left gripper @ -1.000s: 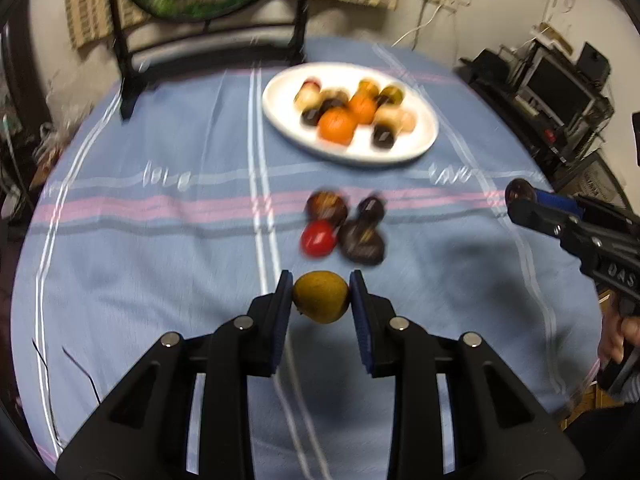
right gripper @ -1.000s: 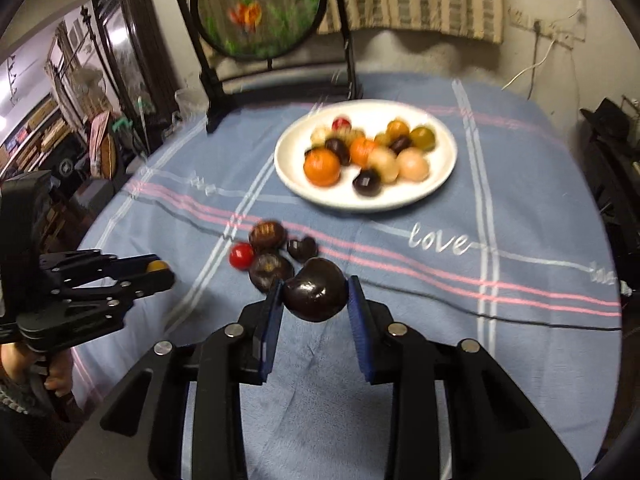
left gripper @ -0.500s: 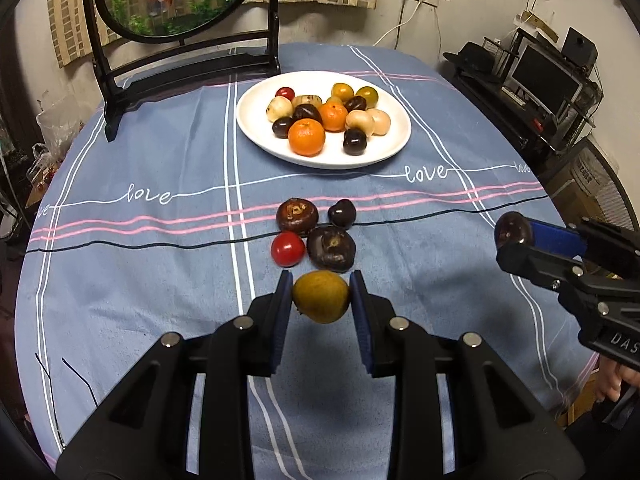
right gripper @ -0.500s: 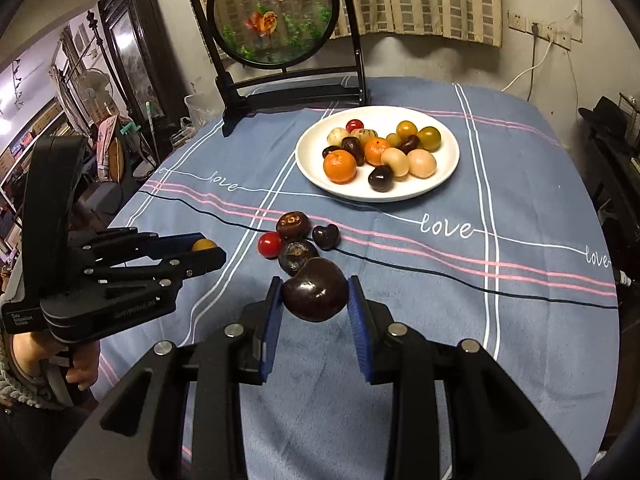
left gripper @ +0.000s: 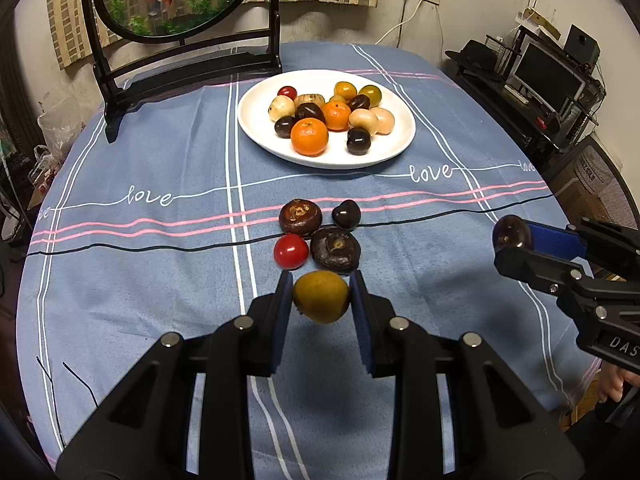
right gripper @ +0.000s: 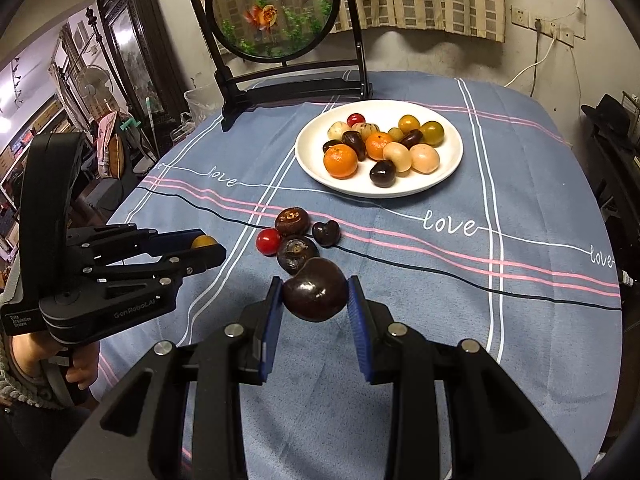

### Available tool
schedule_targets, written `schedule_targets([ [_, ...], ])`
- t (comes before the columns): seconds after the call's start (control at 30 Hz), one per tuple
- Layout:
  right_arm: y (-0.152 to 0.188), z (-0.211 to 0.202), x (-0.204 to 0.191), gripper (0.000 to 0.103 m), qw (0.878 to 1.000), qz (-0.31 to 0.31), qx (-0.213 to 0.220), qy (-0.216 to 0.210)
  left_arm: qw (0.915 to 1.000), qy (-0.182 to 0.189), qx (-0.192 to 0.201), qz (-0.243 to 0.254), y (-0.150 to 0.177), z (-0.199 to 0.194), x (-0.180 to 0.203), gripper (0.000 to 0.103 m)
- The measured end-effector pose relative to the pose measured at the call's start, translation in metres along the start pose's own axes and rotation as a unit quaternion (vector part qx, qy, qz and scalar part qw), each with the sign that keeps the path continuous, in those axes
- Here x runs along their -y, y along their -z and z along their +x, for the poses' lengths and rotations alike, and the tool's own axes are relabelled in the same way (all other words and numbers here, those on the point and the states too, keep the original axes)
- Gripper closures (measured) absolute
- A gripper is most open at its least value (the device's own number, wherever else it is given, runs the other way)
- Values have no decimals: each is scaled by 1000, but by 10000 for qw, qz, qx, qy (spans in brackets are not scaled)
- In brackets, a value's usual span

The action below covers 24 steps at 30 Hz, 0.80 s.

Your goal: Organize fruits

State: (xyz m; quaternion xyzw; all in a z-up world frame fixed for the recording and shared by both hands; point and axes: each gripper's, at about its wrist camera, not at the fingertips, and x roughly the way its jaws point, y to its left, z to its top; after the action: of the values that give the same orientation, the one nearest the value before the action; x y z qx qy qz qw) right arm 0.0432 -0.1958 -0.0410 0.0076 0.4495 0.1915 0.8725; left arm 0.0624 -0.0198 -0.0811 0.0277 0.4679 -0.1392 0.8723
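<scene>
Blue cloth covers the table, and on it, in front of the white plate, 4 fruits sit in a tight cluster: 2 brown round ones, a small dark heart-shaped one and a red tomato. My left gripper is clamped on a yellow-green fruit, its pads pressing both sides, and holds it above the cloth just short of the cluster. My right gripper is closed on a dark glossy fruit, likewise lifted, on the near side of the same cluster.

I judge the step in hand to be setting these 2 down with the sorted group, or beside it in rows by kind. To do it well, I would lower 1 hand at a time so the tools do not crowd each other. I would bring each fruit down until it rests on the cloth before easing the pads apart, since round fruit dropped from any height will likely roll and knock the tomato out of place. The dark fruit belongs next to the heart-shaped one, I think. The yellow-green one has no match on the cloth, so it should start its own spot, clear of the others.
</scene>
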Motion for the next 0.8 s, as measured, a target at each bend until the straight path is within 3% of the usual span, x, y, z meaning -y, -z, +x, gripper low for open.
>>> schedule_targets([
  [0.8, 2, 1, 5, 70, 9999, 80, -65, 44, 9999, 74, -97, 61, -1, 10, 1, 73],
])
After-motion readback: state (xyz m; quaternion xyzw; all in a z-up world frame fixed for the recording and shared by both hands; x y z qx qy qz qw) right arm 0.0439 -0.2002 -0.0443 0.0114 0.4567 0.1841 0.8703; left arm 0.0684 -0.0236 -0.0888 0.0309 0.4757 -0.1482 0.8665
